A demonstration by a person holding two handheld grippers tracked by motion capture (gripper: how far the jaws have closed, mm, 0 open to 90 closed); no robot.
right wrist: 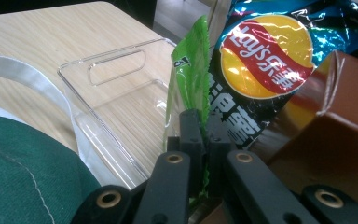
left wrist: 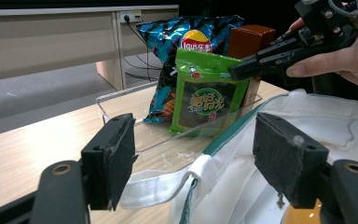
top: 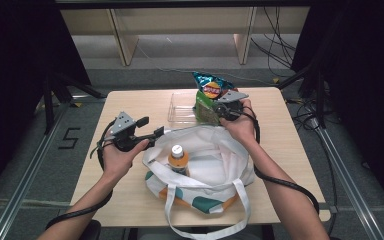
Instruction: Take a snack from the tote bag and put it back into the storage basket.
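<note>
Black foam pads faced each other across a wide gap on the left gripper (top: pixel 147 129), which hung at the left rim of the white tote bag (top: pixel 215 150) with nothing pressed between them; in the left gripper view the bag's white hem and green-edged strap ran between the two spread pads (left wrist: pixel 289 161) without being pinched. Inside the open bag, in the high view, stood an orange drink bottle (top: pixel 178 159) with a white cap, upright near the bag's left side. Behind the bag lay a clear plastic tray (top: pixel 180 107) on the pale wooden table (top: pixel 285 150), its left part bare. At the tray's right end stood three packets close together: the green seaweed snack packet (left wrist: pixel 207 95) in front, a blue Lay's crisp bag (right wrist: pixel 270 56) just behind it, and a brown carton (right wrist: pixel 335 144) beside them on the right. The right gripper (top: pixel 219 109) reached over the bag's far rim to that cluster, and the right gripper view showed its jaws squeezed together on the top edge of the green packet, the thin foil standing upright between them.
</note>
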